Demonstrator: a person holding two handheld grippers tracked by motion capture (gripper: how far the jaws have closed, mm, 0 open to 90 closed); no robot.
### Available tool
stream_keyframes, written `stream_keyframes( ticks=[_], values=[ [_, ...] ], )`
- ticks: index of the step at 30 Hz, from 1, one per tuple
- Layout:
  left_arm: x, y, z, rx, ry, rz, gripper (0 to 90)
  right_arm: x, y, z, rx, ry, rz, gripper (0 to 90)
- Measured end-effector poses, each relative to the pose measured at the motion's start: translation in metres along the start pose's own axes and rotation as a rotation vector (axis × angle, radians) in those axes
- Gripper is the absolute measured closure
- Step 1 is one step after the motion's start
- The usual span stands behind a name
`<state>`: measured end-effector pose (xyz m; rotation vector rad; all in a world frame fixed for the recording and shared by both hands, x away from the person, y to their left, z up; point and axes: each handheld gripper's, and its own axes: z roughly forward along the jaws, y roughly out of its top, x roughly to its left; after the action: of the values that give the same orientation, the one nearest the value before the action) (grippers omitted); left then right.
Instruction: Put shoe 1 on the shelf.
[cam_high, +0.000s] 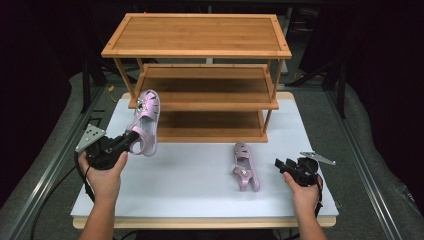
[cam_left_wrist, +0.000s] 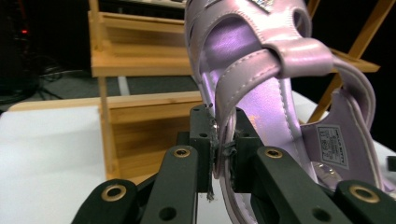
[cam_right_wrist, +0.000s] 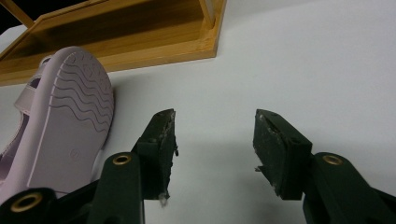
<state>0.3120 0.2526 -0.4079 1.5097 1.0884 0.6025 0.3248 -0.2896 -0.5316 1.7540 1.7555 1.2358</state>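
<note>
Forearms and hands entered the high view from the bottom edge. L gripper (cam_high: 131, 137) sat at the left, above the white surface (cam_high: 190, 195), jaws nearly closed on the heel strap of a lilac sandal (cam_high: 145, 121); held sandal was off the surface, toe up, tilted toward the bamboo shoe rack (cam_high: 197, 52). Second sandal (cam_high: 245, 166) lay on its side on the surface, in front of the rack's bottom shelf, just left of the R gripper (cam_high: 281, 165). R gripper's jaws stood apart w/ nothing between them.

Left gripper view: L gripper (cam_left_wrist: 223, 140) jaws pinched on a thin strap of the held sandal (cam_left_wrist: 261, 88); insole and size label faced the camera; rack (cam_left_wrist: 140, 93) behind, to the left.

Right gripper view: R gripper (cam_right_wrist: 215, 149) jaws wide open, empty, low over the surface (cam_right_wrist: 303, 60). Second sandal (cam_right_wrist: 65, 121) showed its ribbed sole, just beside the left-hand jaw, not touching. Rack's bottom shelf (cam_right_wrist: 116, 32) lay beyond.
</note>
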Motion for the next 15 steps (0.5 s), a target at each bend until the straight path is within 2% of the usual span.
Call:
stream_keyframes(
  ticks=[8,15],
  values=[
    [-0.004,0.018,0.008,-0.02,-0.002,-0.005,82.8,-0.001,0.0,0.0,-0.01,0.004,0.007,48.8],
    [-0.009,0.031,0.025,-0.039,-0.001,-0.017,82.7,-0.001,0.0,0.0,-0.012,0.008,0.01,48.8]
  ],
)
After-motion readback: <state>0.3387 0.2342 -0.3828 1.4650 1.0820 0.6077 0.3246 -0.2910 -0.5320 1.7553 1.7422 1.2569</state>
